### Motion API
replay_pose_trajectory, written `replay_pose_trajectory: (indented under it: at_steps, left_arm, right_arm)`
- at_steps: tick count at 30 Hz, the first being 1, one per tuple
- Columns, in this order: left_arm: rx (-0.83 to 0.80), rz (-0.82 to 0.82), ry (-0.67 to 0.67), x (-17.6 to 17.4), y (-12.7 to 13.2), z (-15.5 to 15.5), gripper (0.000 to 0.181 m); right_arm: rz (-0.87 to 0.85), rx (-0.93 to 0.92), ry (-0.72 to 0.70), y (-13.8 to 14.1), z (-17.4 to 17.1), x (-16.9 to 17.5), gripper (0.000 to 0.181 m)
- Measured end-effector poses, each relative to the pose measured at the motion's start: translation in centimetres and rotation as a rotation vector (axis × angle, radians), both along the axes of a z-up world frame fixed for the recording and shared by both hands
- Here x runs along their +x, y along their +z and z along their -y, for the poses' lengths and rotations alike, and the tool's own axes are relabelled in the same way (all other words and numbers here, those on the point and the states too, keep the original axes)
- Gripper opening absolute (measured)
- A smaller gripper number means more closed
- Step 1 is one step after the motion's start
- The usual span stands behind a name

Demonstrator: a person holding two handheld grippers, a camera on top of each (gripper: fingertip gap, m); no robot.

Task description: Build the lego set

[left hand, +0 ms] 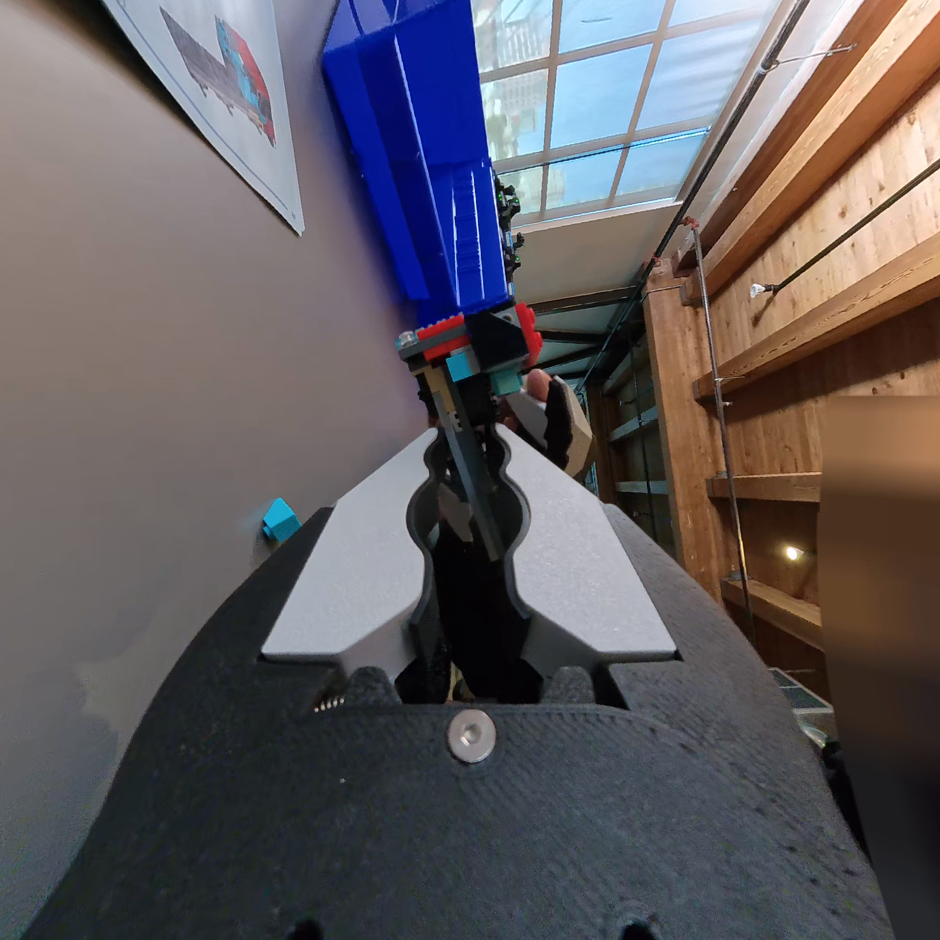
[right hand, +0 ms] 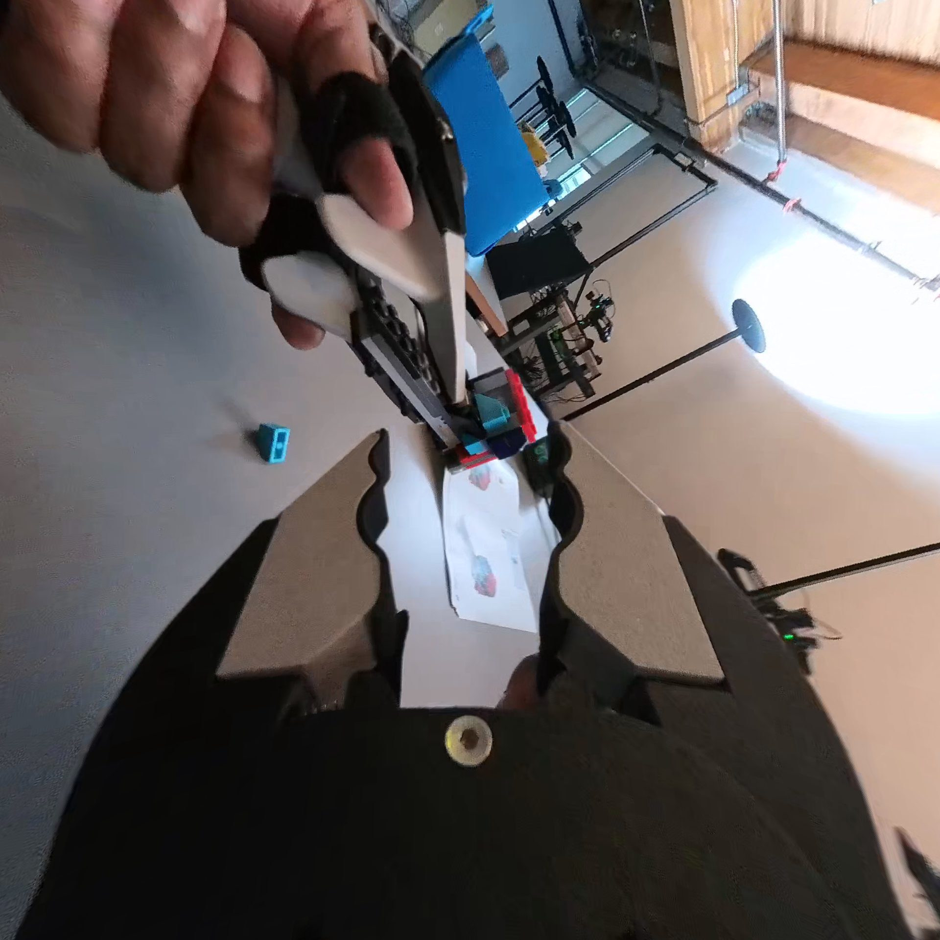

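Lego build (left hand: 460, 356) partly assembled, clamped aloft in left gripper (left hand: 465, 442); right gripper (right hand: 465, 442) gapes empty. Loose teal brick (right hand: 273, 442) on table (right hand: 127, 508) (unplaced, more work likely).

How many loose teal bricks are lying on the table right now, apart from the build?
1. A single teal brick lies alone on the grey table, left of the lego build held in the left gripper. Others may be hidden.
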State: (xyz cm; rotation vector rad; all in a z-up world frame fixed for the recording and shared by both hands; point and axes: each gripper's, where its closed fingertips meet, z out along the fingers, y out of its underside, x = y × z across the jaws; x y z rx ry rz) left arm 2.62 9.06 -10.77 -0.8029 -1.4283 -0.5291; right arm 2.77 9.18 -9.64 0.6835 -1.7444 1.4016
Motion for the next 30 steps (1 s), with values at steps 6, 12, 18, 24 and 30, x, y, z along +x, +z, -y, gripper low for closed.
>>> replay_pose_trajectory:
  at_steps: [6,12,18,24,30]
  left_arm:
    - [-0.026,0.007,-0.018,0.5,-0.3,-0.7,0.015]
    - [-0.069,0.004,-0.032,0.8,-0.5,-1.1,0.015]
    - [-0.081,-0.016,-0.042,0.8,-0.1,-1.3,0.015]
    - [-0.081,-0.024,-0.047,0.9,0.0,-1.3,0.015]
    - [-0.071,-0.021,-0.046,0.9,-0.1,-1.3,0.015]
  right_arm:
    - [-0.127,0.016,0.003,0.1,0.4,0.6,0.066]
    - [-0.194,0.054,-0.004,-0.5,0.7,0.8,0.059]
    - [-0.199,0.06,-0.007,-0.8,0.7,0.7,0.044]
    - [-0.199,0.054,-0.009,-0.7,0.7,0.6,0.041]
    - [-0.199,0.067,-0.008,-0.8,0.6,0.6,0.04]
